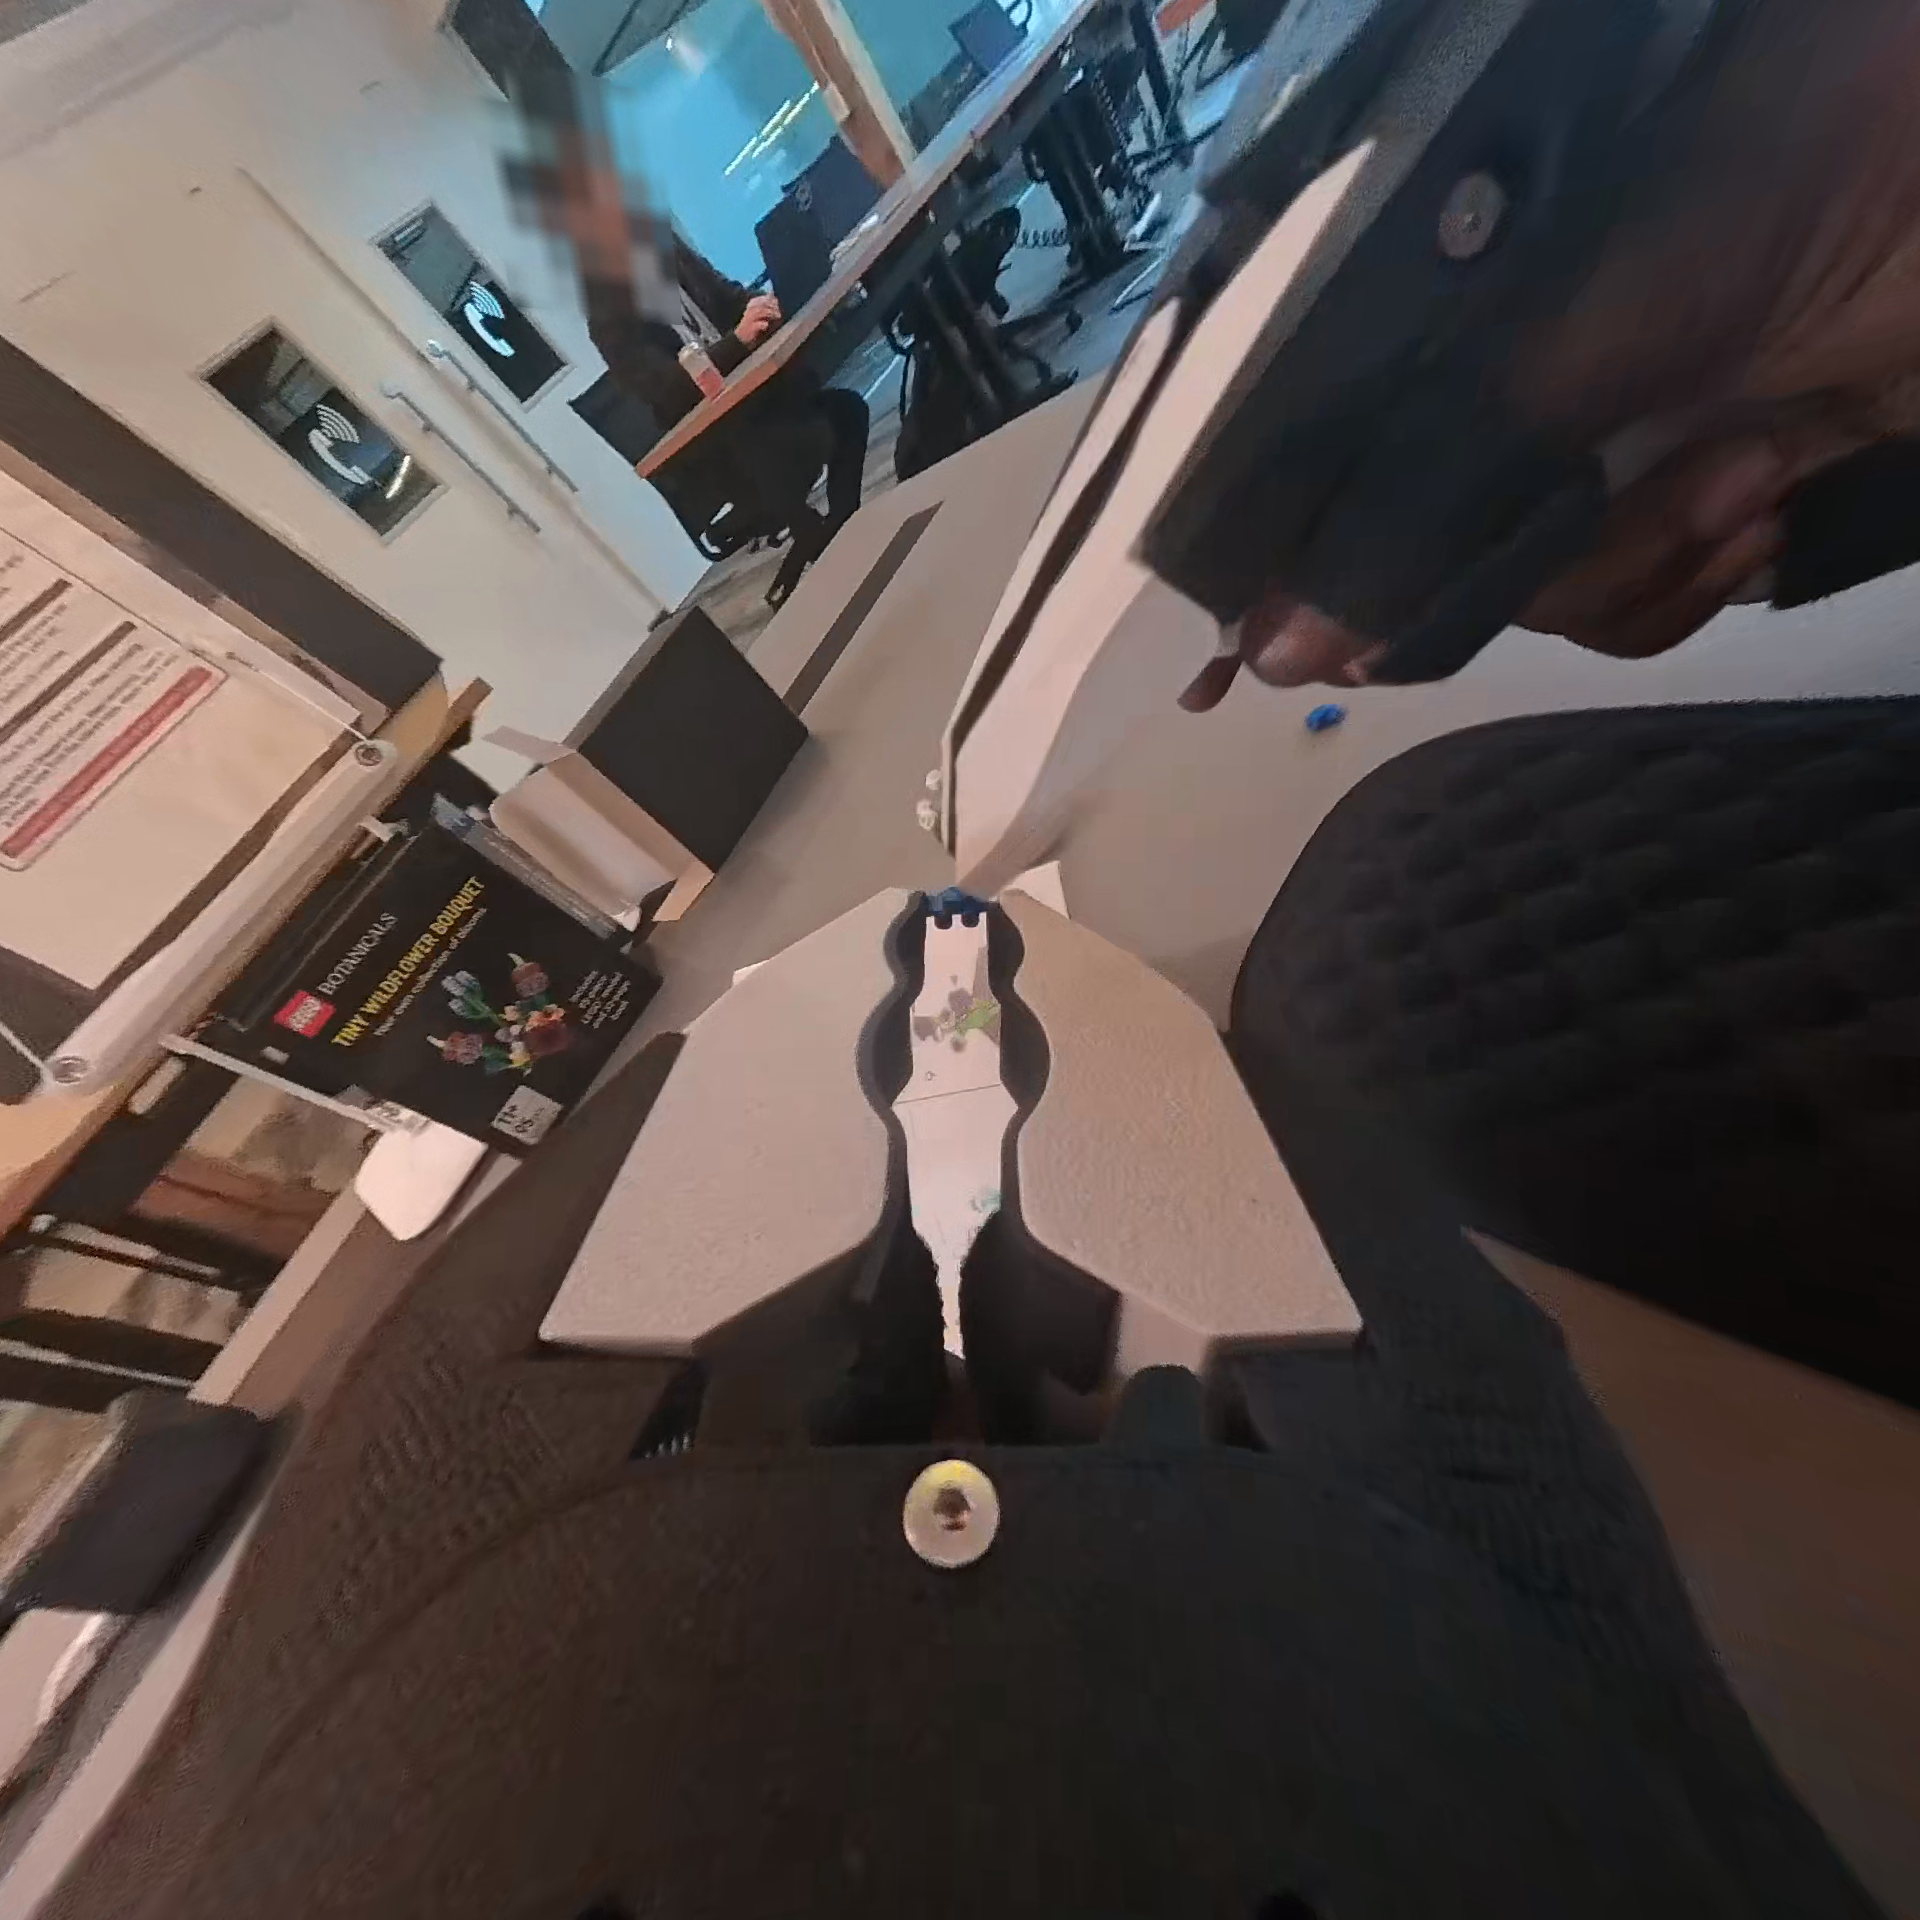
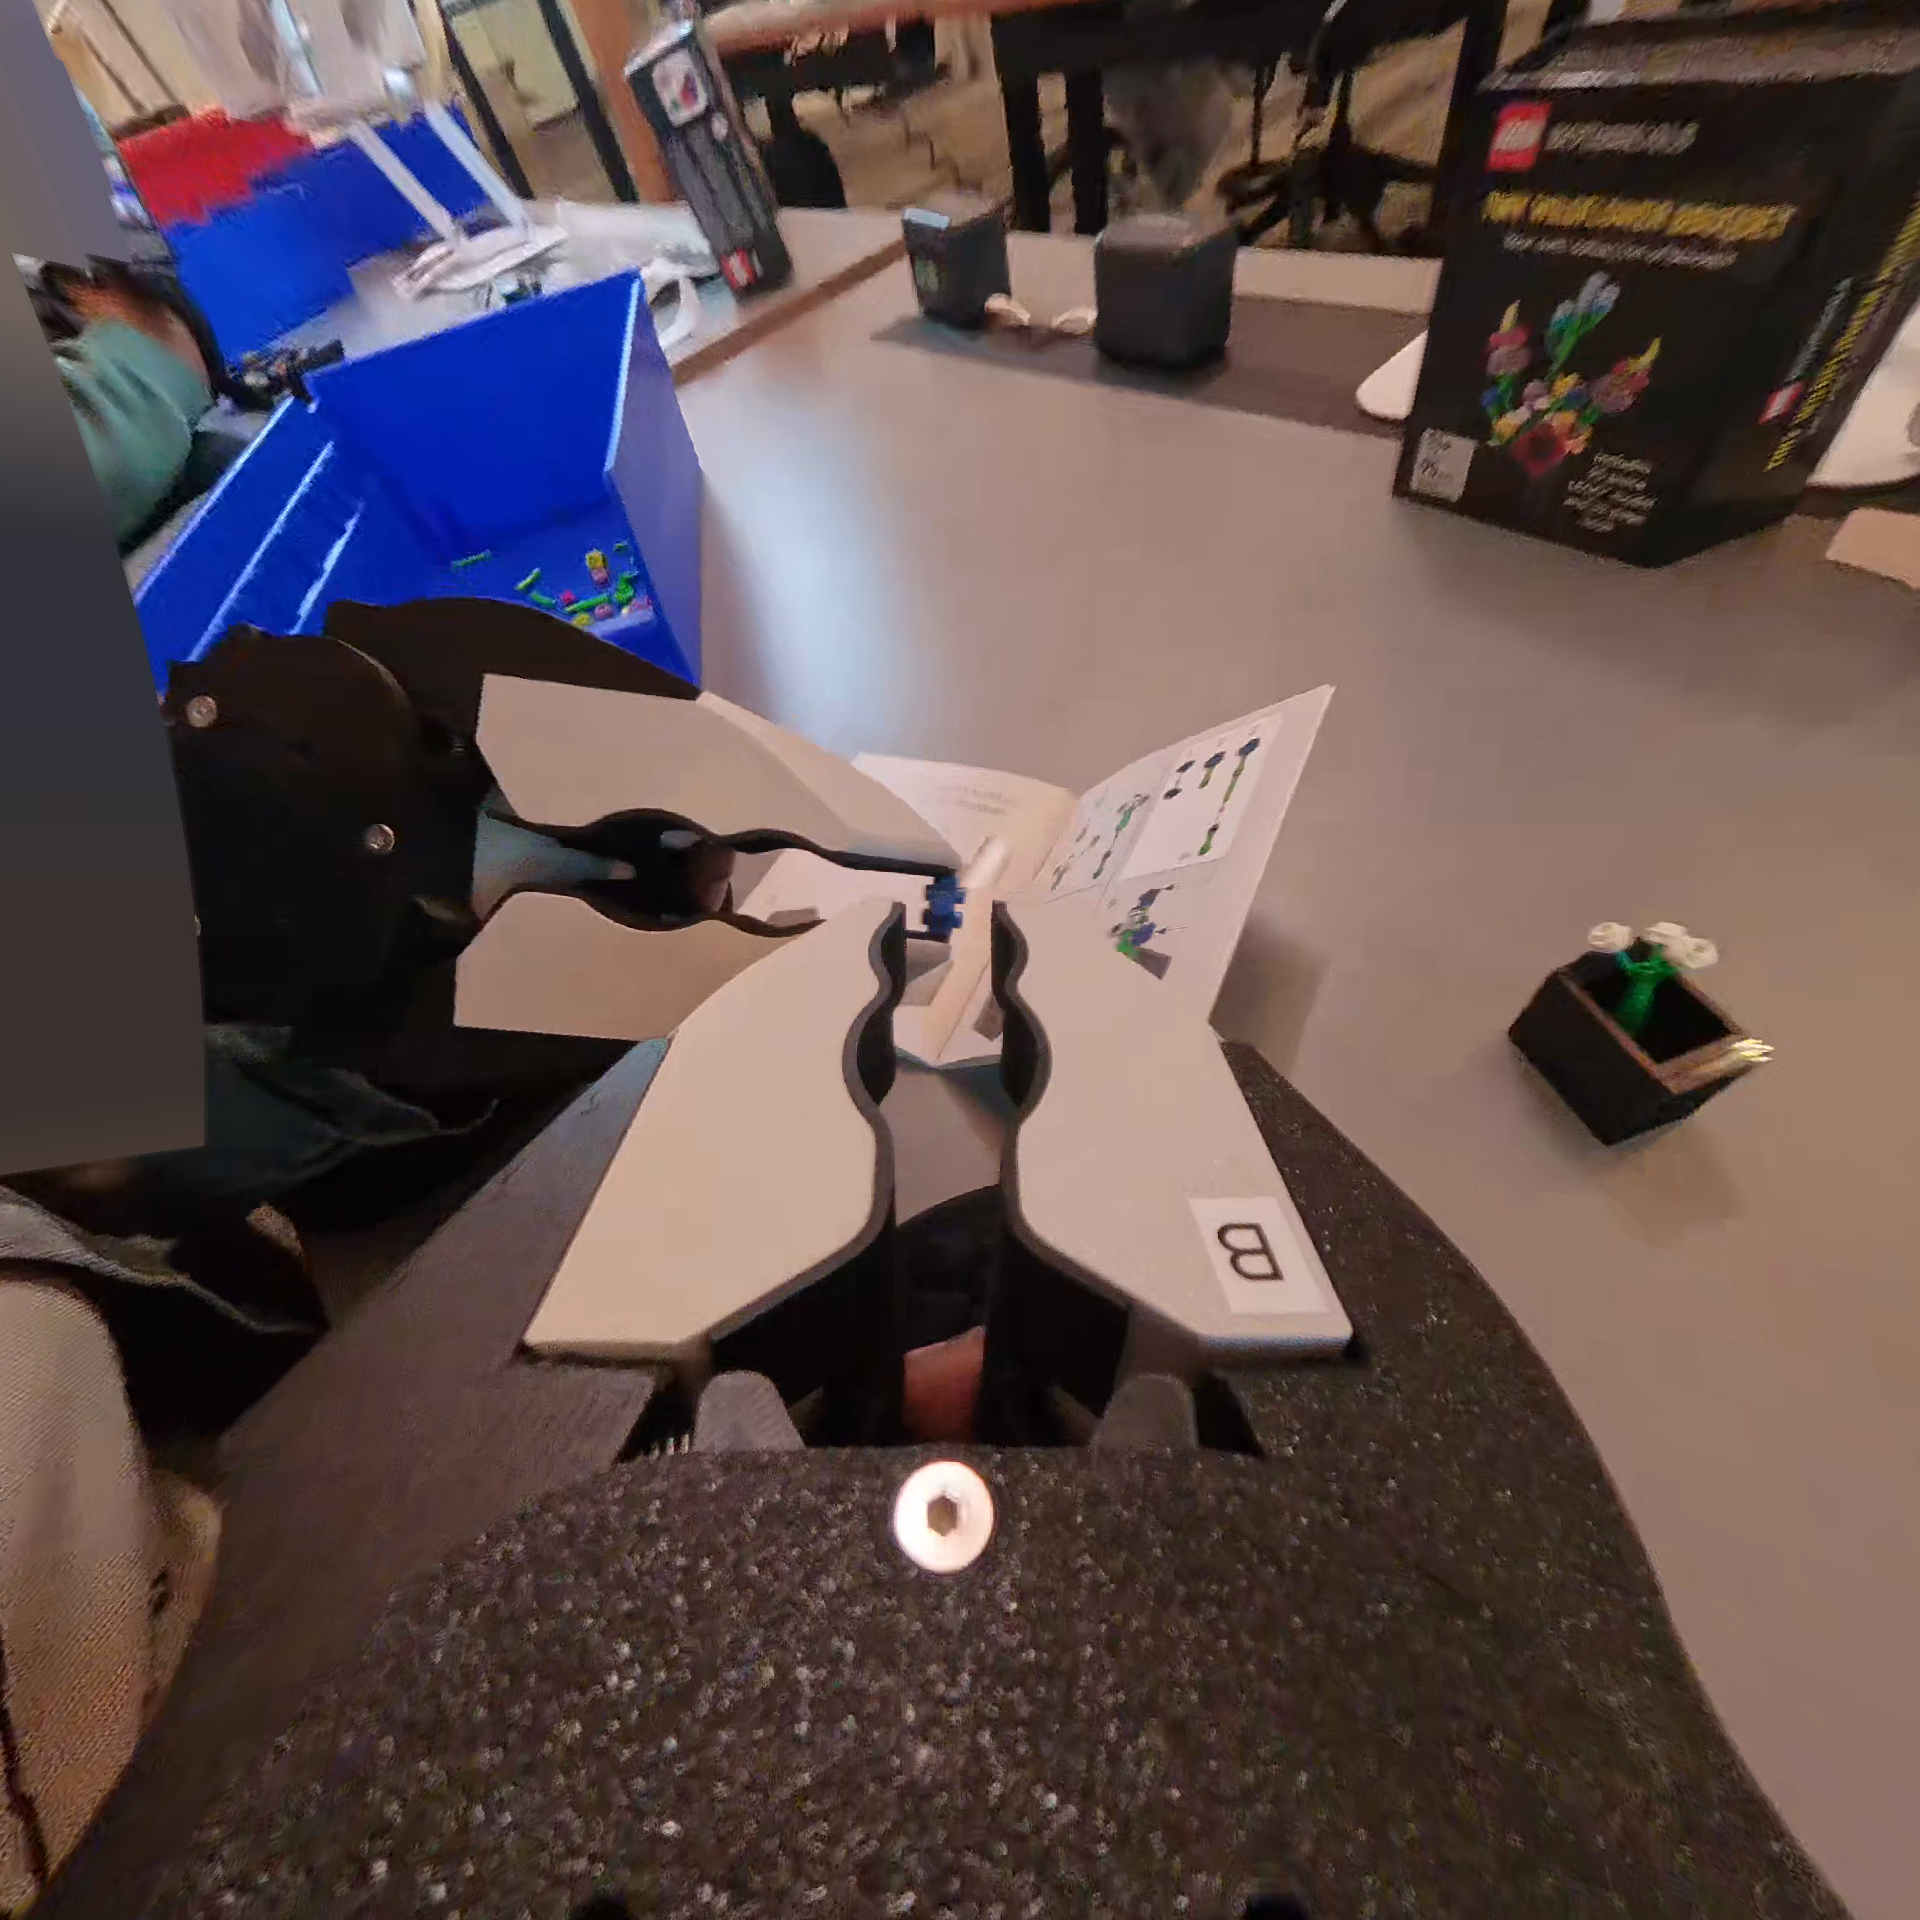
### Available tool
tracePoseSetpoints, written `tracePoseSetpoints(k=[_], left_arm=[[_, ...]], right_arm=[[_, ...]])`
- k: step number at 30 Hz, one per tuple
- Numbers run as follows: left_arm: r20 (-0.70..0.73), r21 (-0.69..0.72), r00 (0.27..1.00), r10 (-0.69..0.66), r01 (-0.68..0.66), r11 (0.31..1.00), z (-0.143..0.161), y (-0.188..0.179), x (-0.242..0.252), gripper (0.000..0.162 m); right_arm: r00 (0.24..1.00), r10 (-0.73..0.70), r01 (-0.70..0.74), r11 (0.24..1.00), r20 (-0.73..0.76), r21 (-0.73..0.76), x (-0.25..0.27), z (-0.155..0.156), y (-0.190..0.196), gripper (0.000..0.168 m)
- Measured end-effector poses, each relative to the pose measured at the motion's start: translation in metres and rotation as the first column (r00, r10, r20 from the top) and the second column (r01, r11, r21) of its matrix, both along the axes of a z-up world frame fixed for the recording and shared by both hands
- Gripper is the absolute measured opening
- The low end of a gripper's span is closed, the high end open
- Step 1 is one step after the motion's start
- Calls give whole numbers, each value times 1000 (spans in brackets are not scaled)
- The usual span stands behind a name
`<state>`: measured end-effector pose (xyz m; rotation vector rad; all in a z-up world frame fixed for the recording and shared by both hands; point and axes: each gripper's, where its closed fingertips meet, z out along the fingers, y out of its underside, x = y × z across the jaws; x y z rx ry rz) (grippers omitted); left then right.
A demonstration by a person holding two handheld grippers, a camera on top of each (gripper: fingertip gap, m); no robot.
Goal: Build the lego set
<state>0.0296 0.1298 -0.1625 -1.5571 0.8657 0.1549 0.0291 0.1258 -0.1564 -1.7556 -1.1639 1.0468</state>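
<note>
A small blue lego piece (image 1: pixel 954 902) sits pinched at the tips of my left gripper (image 1: pixel 956 925), whose jaws are nearly closed on it. In the right wrist view the left gripper (image 2: pixel 940 871) reaches in from the left and holds the blue piece (image 2: pixel 942 902) between the tips of my right gripper (image 2: pixel 948 920). The right jaws stand a little apart on either side of the piece, and I cannot tell whether they touch it. In the left wrist view the right gripper (image 1: pixel 977 857) comes down from the upper right to the piece. Both are held above the open instruction booklet (image 2: pixel 1174 821).
A black lego pot with a green stem and white flowers (image 2: pixel 1631 1039) stands on the grey table (image 2: pixel 1039 540) to the right. A blue bin (image 2: pixel 499 457) with loose pieces (image 2: pixel 582 594) is at the left. The black set box (image 2: pixel 1621 312) stands at the back right and also shows in the left wrist view (image 1: pixel 457 997).
</note>
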Motion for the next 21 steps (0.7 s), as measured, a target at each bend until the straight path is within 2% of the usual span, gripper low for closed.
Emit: tracePoseSetpoints(k=[3, 7, 9, 21], left_arm=[[-77, 29, 997, 26, -24, 999, -2, 1, -2, 11], [-155, 47, 987, 34, -27, 999, -6, 1, 2, 12], [-162, 47, 986, 29, -21, 999, -7, 1, 3, 12], [-201, 51, 980, 10, 0, 999, -12, -1, 10, 12]], right_arm=[[1000, 6, -6, 998, -1, -58, -4, -4, -1, 12], [1000, 7, -6, 998, 15, -55, -4, -8, -1, 13], [999, -5, 6, 1000, 37, -29, -1, -11, 1, 6], [999, 32, -30, 999, 44, -35, 4, -18, -1, 6]])
